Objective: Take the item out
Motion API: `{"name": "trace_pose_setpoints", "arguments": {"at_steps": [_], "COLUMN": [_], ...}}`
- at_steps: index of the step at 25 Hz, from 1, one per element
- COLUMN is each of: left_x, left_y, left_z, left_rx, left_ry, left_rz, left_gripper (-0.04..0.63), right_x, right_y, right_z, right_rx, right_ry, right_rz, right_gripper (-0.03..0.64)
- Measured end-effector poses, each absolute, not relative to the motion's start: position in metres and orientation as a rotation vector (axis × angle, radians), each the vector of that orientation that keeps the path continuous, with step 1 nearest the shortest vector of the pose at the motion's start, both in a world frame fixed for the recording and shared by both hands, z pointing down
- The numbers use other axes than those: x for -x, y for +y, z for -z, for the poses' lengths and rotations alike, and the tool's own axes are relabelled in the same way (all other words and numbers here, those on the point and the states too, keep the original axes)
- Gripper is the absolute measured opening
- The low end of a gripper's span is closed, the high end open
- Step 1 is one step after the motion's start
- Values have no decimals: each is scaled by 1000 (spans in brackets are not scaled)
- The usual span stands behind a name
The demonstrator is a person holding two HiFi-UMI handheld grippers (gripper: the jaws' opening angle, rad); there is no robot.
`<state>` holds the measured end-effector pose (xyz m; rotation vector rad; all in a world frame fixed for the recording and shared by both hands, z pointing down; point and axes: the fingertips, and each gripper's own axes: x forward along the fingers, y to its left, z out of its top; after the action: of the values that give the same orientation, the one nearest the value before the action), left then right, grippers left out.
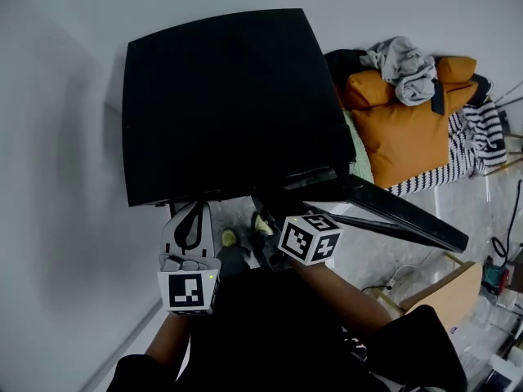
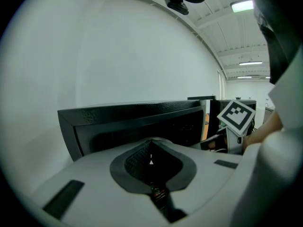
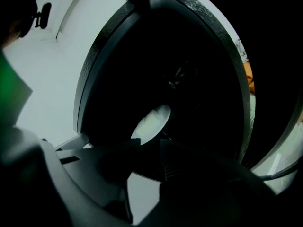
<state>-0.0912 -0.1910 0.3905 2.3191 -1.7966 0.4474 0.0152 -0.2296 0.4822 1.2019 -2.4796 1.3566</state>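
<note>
Before the black cabinet (image 1: 229,104), left fingers (image 2: 94,174) closed; right fingers (image 3: 71,174) apart, apparently empty.

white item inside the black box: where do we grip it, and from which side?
Likely its near edge, straight in through the open front. The white item sits deep in the box, walled all round; the right gripper faces it, jaws open. Its exact shape is too dark to tell.

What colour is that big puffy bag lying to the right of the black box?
The bag is orange, clearest in the head view.
</note>
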Motion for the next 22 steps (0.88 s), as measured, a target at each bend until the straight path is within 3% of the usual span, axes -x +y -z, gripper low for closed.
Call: {"name": "trace_pose_setpoints", "arguments": {"at_steps": [7, 22], "left_x": [100, 125], "left_y": [-178, -154], "left_z": [-382, -385], "left_rx": [-2348, -2463], "left_ry": [-1744, -1728], "left_rz": [-392, -522], "left_gripper": [8, 8], "right_x": [-11, 19], "right_y": [-229, -273], "right_z": [-500, -518], "right_rx": [-1281, -1352], "right_ry": [-2375, -2315], "right_rz": [-1612, -2032], "right_gripper": [179, 181]}}
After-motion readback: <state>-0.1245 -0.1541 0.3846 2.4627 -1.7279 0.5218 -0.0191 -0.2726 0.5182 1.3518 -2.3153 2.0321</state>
